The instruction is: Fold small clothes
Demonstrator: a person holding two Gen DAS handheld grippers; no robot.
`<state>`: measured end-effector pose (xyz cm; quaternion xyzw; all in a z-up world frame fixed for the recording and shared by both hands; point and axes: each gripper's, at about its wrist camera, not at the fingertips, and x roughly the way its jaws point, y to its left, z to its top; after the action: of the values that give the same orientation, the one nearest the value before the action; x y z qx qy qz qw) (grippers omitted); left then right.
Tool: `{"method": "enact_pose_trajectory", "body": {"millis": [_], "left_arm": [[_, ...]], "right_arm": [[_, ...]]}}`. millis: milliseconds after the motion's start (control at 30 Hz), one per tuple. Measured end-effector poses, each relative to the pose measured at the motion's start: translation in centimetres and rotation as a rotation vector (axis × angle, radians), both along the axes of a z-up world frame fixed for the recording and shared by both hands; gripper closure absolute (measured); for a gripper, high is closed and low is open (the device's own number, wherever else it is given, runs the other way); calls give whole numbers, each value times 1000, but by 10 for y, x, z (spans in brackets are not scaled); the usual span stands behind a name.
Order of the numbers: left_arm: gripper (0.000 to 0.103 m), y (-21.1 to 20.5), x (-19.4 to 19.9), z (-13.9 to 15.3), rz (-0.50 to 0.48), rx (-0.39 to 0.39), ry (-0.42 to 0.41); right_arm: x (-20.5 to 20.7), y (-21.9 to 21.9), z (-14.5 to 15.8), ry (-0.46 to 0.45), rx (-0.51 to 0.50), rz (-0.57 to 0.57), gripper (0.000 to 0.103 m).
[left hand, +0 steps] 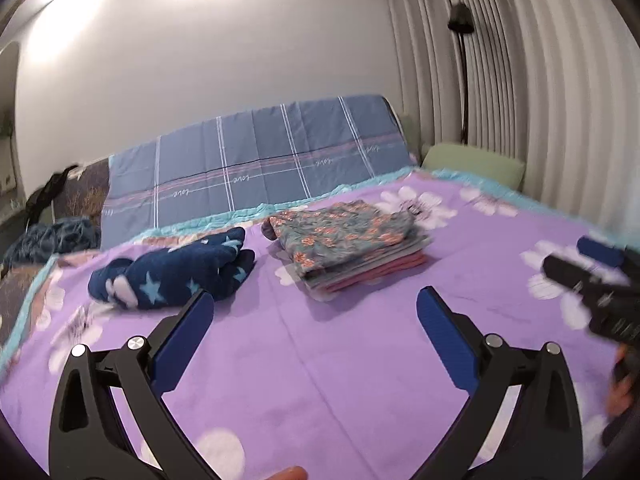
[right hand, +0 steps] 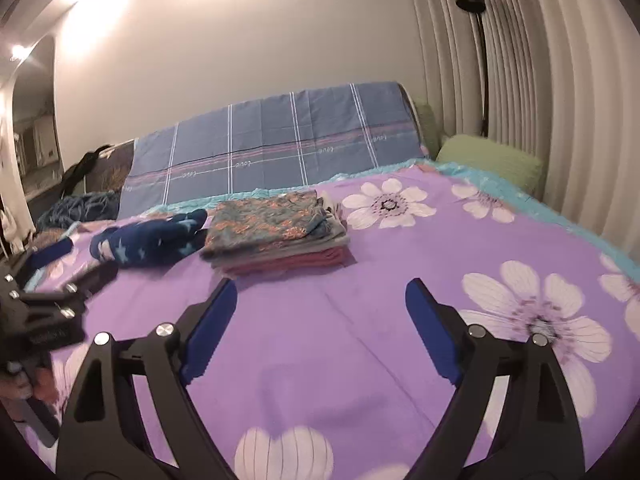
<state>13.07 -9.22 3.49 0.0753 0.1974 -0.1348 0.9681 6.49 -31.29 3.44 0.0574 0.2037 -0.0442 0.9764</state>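
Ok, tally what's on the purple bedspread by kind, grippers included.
Folded clothes stack: 1
Unfolded navy star garment: 1
Grippers, both open and empty: 2, the left gripper and the right gripper
Total: 4

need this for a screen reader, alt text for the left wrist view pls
The open left gripper hovers empty over a purple floral bedspread, facing a neat stack of folded clothes. A crumpled navy star-print garment lies left of the stack, and the right gripper blurs in at the right edge.

Crumpled garment [left hand: 172, 274] left of folded stack [left hand: 348, 246], both on bedspread [left hand: 320, 368].
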Motion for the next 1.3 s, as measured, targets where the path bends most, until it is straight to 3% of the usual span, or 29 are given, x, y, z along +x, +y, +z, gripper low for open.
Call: {"method": "enact_pose_trajectory", "body": {"millis": [167, 500, 767, 1100, 1300], "left_arm": [[1, 9, -52, 9, 4, -60, 1], [1, 12, -105, 15, 52, -26, -58], [1, 13, -110, 6, 99, -9, -63], [1, 15, -99, -6, 97, 12, 9], [1, 15, -99, -10, 101, 29, 12]], "right_arm": [[-43, 9, 11, -11, 12, -16, 11], [-78, 16, 16, 25, -1, -65, 9], [-81, 26, 14, 41, -22, -48, 8], [-75, 34, 9, 49, -51, -45, 7], [-71, 31, 6, 63, -30, -52, 7]]}}
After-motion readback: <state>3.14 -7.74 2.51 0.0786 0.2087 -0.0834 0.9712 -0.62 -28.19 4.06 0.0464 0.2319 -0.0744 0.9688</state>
